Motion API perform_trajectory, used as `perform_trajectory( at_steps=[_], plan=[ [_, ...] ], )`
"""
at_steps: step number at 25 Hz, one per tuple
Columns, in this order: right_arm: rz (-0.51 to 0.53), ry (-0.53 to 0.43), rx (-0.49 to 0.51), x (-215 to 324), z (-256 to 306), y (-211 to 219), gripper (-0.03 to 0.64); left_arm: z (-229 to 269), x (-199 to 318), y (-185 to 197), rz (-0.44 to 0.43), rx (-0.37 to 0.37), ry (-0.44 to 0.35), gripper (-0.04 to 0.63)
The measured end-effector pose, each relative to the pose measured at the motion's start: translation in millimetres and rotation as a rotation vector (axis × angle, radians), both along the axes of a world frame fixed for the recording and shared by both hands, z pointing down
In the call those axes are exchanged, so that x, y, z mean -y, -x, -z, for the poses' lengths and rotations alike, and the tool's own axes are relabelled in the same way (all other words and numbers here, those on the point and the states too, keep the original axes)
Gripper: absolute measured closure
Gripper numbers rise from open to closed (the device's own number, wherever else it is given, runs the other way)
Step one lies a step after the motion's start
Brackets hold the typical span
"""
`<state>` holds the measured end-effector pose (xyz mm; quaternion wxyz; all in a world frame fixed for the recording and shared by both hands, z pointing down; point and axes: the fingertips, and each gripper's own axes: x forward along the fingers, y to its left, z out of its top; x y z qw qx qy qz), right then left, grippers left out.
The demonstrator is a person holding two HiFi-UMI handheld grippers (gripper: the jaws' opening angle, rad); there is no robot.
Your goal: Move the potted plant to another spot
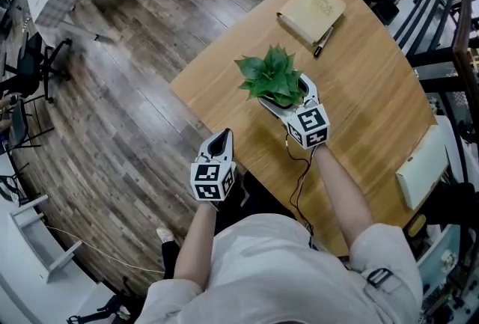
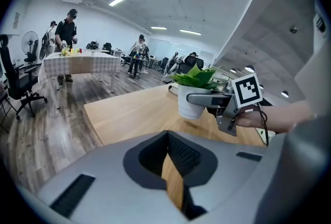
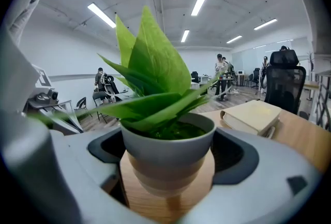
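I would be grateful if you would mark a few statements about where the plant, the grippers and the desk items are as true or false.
1. The right gripper has its jaws on either side of the potted plant. True.
2. The left gripper holds the pen. False: it holds nothing, and the pen lies beside the book.
3. The book lies closed on the table. True.
4. The potted plant is down on the floor. False: it is over the wooden table.

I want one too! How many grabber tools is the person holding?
2: the left tool by the wooden table's near edge, the right tool around the potted plant.
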<state>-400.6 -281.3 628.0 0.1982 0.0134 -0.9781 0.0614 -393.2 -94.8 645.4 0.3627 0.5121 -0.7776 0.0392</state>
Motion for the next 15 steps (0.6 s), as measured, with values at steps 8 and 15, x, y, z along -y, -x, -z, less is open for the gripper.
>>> perform_trajectory(
  at_steps=[8,15],
  plan=[
    [0.002,-0.003,-0.022,-1.2,-13.7,11.1,0.11,-8.8,-4.9,7.3,0.012,-0.008,0.02,0.583],
    [0.005,-0.001,-0.028,-0.3,-19.7,14.3,0.11,-11.9,-3.0,5.2,0.016,-0.015,0.019,0.584]
  ],
)
